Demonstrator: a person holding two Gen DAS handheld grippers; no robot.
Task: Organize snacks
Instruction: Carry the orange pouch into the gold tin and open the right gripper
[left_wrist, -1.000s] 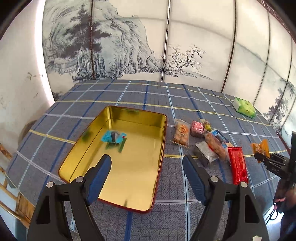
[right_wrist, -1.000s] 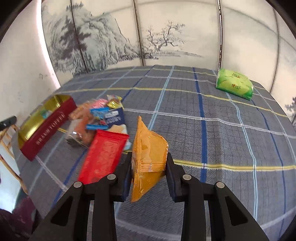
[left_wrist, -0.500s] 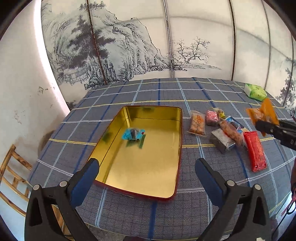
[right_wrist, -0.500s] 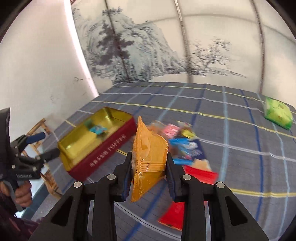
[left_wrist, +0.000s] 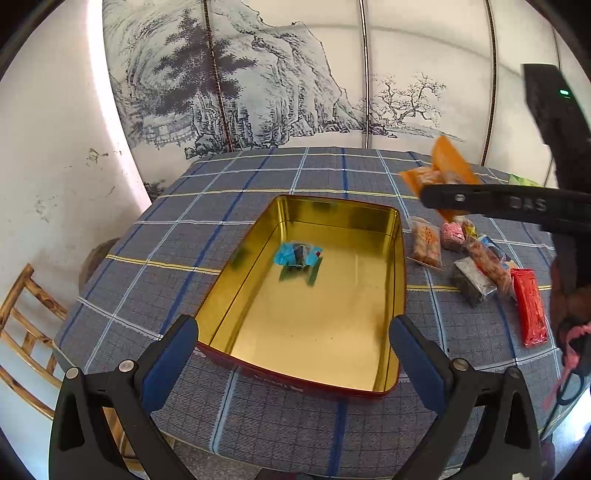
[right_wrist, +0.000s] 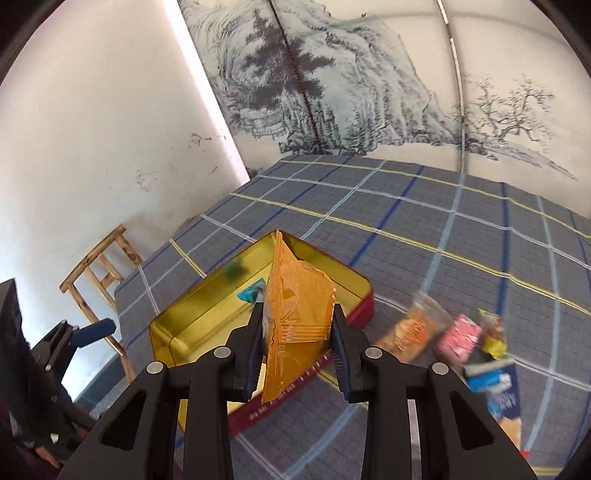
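Left gripper jaws wide, right gripper clamped

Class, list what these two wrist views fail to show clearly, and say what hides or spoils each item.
- Right wrist view: the blue snack in the tin is mostly hidden behind the orange packet.
- Right wrist view: the loose snacks are motion-blurred; labels unreadable.
- Left wrist view: the green packet is cut off by the right gripper.
- Left wrist view: the tin's side lettering is too small.
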